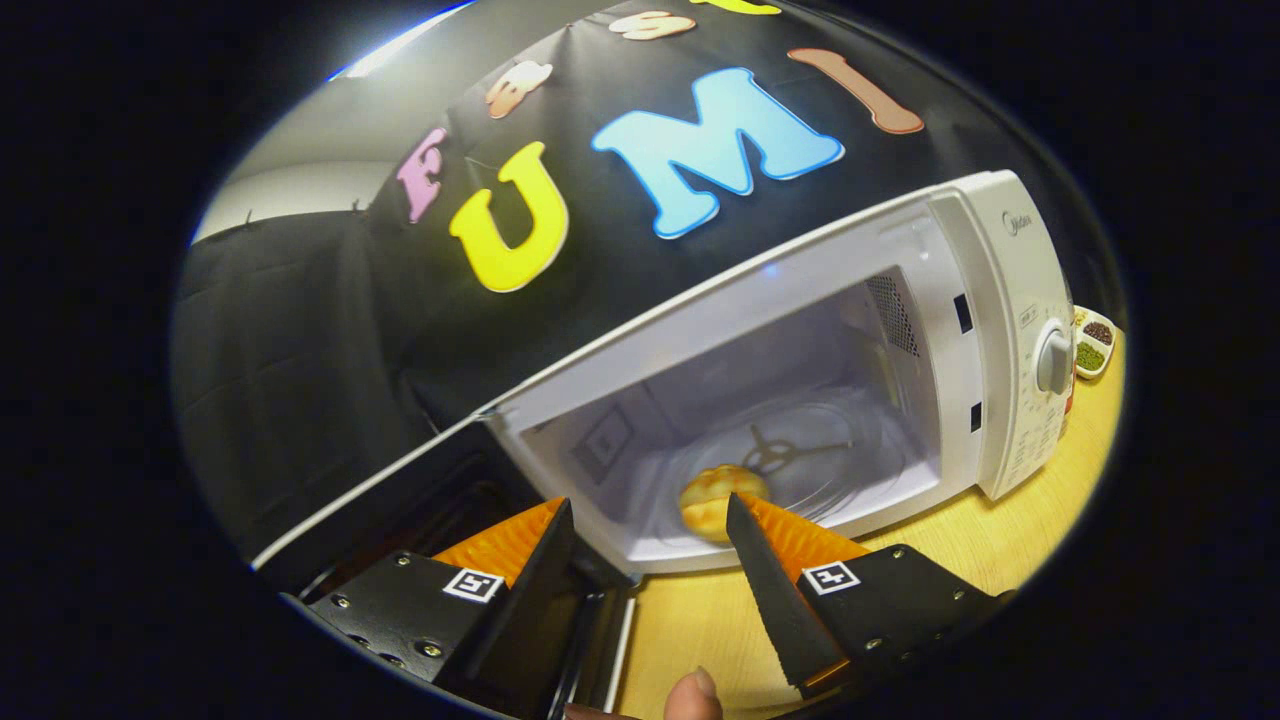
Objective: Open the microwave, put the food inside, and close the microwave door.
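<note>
The white microwave (pixel 1010 330) stands on the wooden table with its door (pixel 420 490) swung wide open to the left. Inside, a golden bread roll (pixel 712 503) lies on the glass turntable (pixel 850 450), near the front of the cavity. My gripper (pixel 650 515) is open, just outside the cavity opening. Its two fingers stand wide apart with nothing between them. The roll is just ahead of the right finger and not touched by it. A fingertip of the person's hand (pixel 695 697) shows below the fingers.
The wooden table (pixel 1000 550) runs in front of the microwave. A small white dish with dark and green grains (pixel 1093 343) sits behind the microwave's right side. The control knob (pixel 1053 360) is on the microwave's right panel.
</note>
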### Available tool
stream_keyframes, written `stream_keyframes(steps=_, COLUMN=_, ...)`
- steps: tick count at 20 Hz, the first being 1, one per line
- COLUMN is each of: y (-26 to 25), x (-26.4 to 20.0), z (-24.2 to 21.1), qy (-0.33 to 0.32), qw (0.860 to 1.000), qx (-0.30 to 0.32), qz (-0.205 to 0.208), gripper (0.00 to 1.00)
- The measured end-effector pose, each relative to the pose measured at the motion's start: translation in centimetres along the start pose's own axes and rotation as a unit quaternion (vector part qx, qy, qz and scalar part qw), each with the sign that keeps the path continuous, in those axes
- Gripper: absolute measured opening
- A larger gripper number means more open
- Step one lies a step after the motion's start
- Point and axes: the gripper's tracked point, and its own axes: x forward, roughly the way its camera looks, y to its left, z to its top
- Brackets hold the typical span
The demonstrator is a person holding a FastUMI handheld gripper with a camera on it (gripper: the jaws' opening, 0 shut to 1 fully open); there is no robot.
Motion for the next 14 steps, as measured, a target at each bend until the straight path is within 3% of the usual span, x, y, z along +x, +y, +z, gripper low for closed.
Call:
stream_keyframes(steps=8, y=13.1, x=-16.5, z=3.0, qy=-0.084, qw=0.982, qx=-0.095, qz=0.137, gripper=0.93)
stream_keyframes(steps=14, y=19.3, x=-22.0, z=-1.4, qy=-0.070, qw=0.966, qx=-0.131, qz=0.211, gripper=0.93)
